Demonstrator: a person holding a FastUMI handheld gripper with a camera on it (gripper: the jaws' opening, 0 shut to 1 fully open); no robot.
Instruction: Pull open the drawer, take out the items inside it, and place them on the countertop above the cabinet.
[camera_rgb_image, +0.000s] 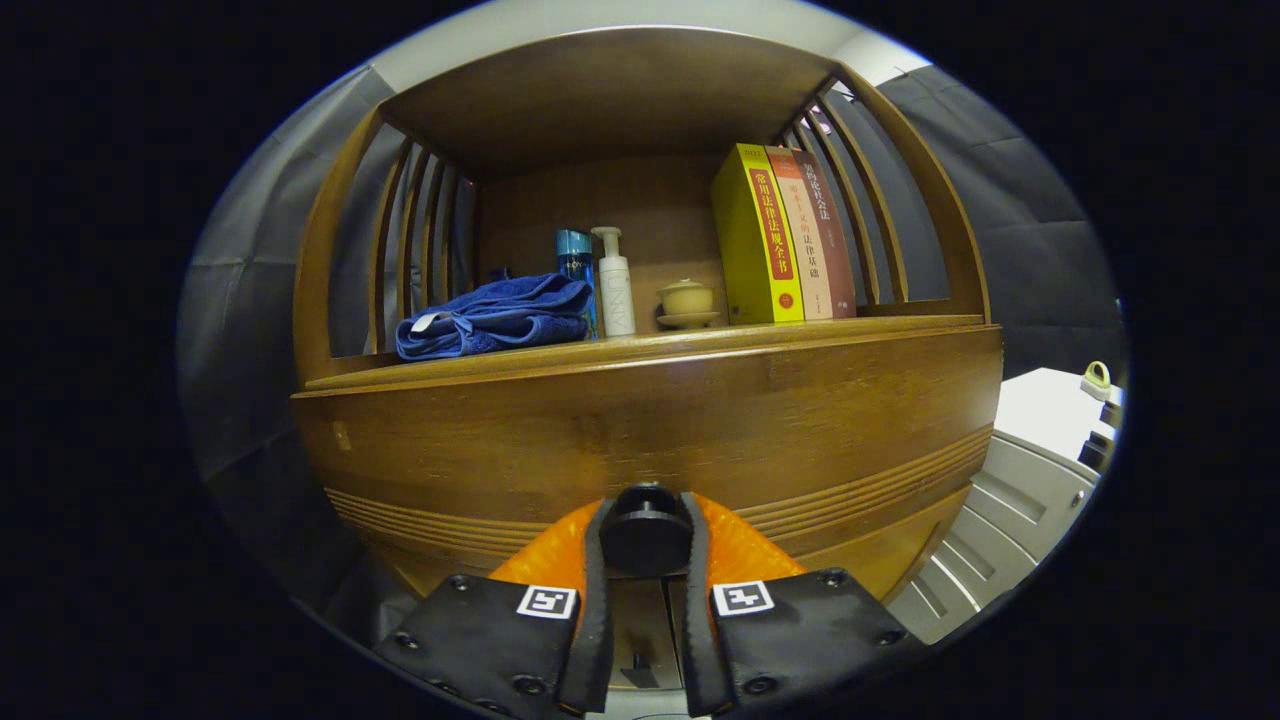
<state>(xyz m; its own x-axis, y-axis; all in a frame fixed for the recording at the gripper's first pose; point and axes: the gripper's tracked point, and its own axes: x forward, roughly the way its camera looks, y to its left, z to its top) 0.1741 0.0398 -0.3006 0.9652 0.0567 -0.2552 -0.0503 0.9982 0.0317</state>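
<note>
Low on the brown wooden drawer front, the gripper clamps the round black knob; a straight, level pull should open it best.
</note>
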